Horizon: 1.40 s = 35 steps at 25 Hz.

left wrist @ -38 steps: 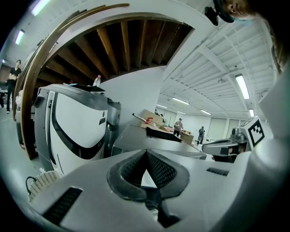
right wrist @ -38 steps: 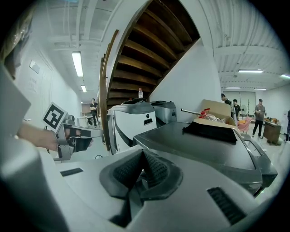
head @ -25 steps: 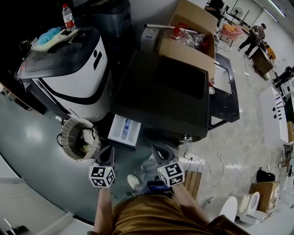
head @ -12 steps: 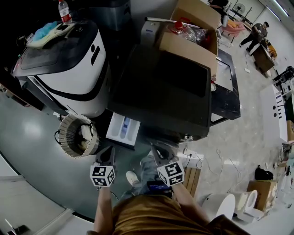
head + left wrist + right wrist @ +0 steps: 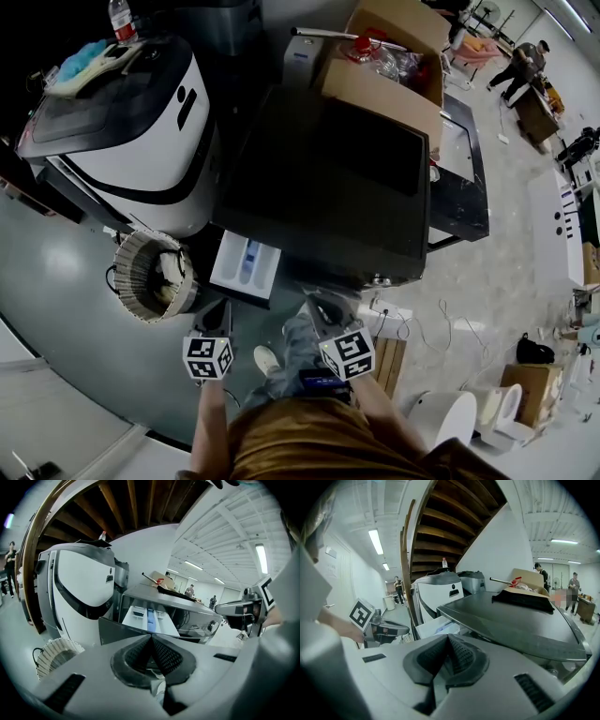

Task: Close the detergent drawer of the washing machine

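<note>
Task not begun yet, as far as I can see. The detergent drawer (image 5: 246, 263) is pulled well out from the front of the washing machine (image 5: 328, 178), at its left end. It's a white tray w/ a blue strip down the middle, compartments open to view. Nothing is touching it.

The left gripper (image 5: 222, 309) hangs just on the near side of the drawer's front edge, jaws pressed together w/ nothing btw them. Its tips point toward the drawer face, close but apart from it. The right gripper (image 5: 313, 306) sits further right, before the machine's dark front, also closed up and empty.

Left of the drawer there's a wicker basket (image 5: 150, 277) on the floor, and beyond it a white appliance (image 5: 141, 122).

So nothing done so far. What's left, I'd judge: bring a closed gripper onto the drawer front, prob. the left one since it's nearest, and push straight in till it sits flush w/ the panel.
</note>
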Each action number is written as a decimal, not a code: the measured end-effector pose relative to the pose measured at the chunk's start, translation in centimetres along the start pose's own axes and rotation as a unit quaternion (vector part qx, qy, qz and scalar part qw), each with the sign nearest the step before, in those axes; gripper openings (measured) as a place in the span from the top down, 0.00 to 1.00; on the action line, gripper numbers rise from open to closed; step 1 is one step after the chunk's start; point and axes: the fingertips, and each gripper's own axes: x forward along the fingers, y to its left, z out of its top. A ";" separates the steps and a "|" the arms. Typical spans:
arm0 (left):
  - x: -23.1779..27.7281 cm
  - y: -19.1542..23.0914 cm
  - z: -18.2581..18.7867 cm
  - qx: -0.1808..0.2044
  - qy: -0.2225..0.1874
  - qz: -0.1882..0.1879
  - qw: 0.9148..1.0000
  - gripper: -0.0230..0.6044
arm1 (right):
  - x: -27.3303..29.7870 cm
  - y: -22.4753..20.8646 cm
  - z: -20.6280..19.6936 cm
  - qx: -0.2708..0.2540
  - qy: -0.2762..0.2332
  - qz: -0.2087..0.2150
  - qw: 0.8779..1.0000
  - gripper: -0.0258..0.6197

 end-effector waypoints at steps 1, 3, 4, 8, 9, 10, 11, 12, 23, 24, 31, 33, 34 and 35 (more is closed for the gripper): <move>0.1 -0.1 0.0 0.000 0.001 0.000 1.000 0.92 | 0.0 -0.1 0.0 0.000 0.001 0.000 1.000 0.94; 0.3 -0.2 0.0 -0.001 0.002 -0.001 1.000 0.92 | 0.1 -0.2 0.0 0.001 0.002 0.001 1.000 0.94; 0.4 -0.2 0.0 -0.001 0.002 -0.001 1.000 0.92 | 0.1 -0.2 0.0 0.001 0.003 0.002 1.000 0.94; 0.6 -0.1 0.1 -0.001 0.003 -0.001 1.000 0.92 | 0.2 -0.4 -0.1 0.002 0.003 0.002 1.000 0.94; 0.6 -0.1 0.1 -0.002 0.003 -0.001 1.000 0.92 | 0.2 -0.4 -0.1 0.003 0.003 0.002 1.000 0.94; 0.6 -0.2 0.1 -0.004 0.002 0.000 1.000 0.92 | 0.2 -0.5 -0.2 0.004 0.004 0.002 1.000 0.94; 0.6 -0.2 0.1 -0.005 0.002 0.000 1.000 0.92 | 0.1 -0.6 -0.3 0.004 0.004 0.002 1.000 0.94; 0.7 -0.2 0.1 -0.006 0.002 0.001 1.000 0.92 | 0.1 -0.7 -0.3 0.005 0.005 0.001 1.000 0.94; 0.8 -0.3 0.0 -0.010 0.005 0.002 1.000 0.92 | 0.0 -1.4 -0.6 0.010 0.003 -0.003 1.000 0.94; 0.8 -0.3 0.0 -0.010 0.006 0.002 1.000 0.92 | 0.0 -1.4 -0.6 0.010 0.002 -0.003 1.000 0.94; 1.3 -0.1 0.5 -0.009 0.008 0.002 1.000 0.92 | 0.1 -1.6 -0.5 0.012 0.004 -0.004 1.000 0.94; 1.5 -0.2 0.6 -0.008 0.008 0.002 1.000 0.92 | 0.1 -1.7 -0.5 0.013 0.004 -0.005 1.000 0.94; 1.6 -0.2 0.7 -0.008 0.008 0.002 1.000 0.92 | 0.1 -1.8 -0.5 0.013 0.005 -0.006 1.000 0.94; 1.7 -0.2 0.8 -0.007 0.008 0.002 1.000 0.92 | 0.0 -1.8 -0.5 0.013 0.005 -0.007 1.000 0.94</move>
